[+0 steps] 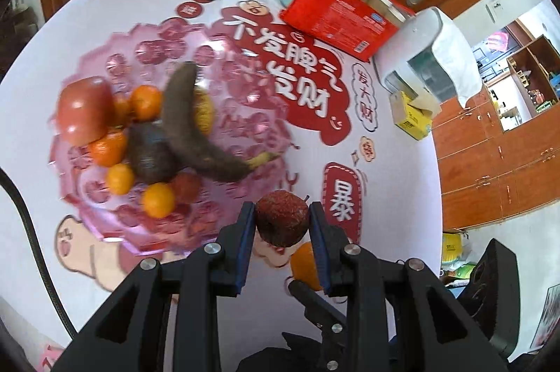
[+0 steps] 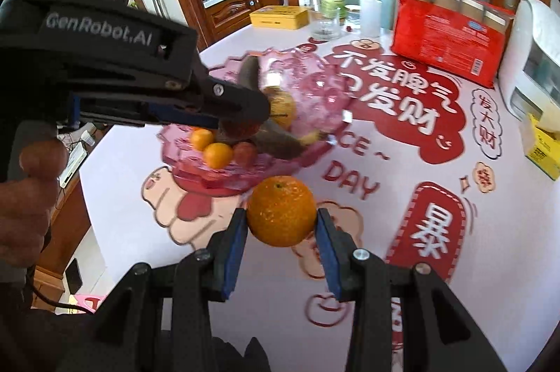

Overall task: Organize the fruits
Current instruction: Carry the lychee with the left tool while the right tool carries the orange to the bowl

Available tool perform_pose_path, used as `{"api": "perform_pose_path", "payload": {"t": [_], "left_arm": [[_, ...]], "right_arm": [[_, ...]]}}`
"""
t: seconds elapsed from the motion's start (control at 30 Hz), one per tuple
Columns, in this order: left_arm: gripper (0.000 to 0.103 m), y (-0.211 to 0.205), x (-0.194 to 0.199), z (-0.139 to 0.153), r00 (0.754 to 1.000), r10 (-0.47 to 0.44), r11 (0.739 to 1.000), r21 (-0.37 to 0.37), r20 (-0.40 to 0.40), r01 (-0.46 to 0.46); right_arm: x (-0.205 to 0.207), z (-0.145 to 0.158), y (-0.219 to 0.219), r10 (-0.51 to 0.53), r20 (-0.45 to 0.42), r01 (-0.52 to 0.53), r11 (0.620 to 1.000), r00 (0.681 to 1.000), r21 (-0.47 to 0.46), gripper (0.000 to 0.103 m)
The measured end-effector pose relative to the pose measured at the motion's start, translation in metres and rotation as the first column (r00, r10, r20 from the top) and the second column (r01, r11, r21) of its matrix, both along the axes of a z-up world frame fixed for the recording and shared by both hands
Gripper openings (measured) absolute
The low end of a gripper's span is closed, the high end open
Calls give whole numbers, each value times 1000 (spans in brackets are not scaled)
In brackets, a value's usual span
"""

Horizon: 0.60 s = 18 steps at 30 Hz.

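Fruits are mostly in the pink bowl (image 1: pixel 115 225) on the left of the worktop (image 1: pixel 147 8): an apple (image 1: pixel 84 113), small oranges (image 1: pixel 157 198) and a dark banana (image 1: pixel 196 127) lie piled there. The left hand-held gripper (image 1: pixel 281 223) is clamped on a dark red fruit (image 1: pixel 281 219), carried above the worktop just beside the bowl's rim, probably to drop it in. To its right, the right hand-held gripper (image 2: pixel 281 219) is clamped on a big orange (image 2: pixel 281 211), also held in the air near the bowl, so both fruits seem to go to the same place.
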<state>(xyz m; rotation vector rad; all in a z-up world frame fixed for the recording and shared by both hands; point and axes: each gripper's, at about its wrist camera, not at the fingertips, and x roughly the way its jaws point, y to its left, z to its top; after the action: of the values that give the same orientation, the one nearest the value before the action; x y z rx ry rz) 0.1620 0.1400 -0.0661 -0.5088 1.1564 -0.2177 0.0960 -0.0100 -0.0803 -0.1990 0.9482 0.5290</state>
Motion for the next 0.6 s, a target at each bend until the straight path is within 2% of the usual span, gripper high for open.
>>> {"api": "perform_pose_path", "payload": {"t": [0.33,0.6], "left_arm": [[29,58,-12,-6,999,-40,999,33,-10,40],[29,99,-4,-11,994,-108,993,47,-21,109]], "right_arm": [[-3,2,59,-52,6,51,998,999,42,40],[1,-2,97,-145,9,144,987,989,77,40]]}}
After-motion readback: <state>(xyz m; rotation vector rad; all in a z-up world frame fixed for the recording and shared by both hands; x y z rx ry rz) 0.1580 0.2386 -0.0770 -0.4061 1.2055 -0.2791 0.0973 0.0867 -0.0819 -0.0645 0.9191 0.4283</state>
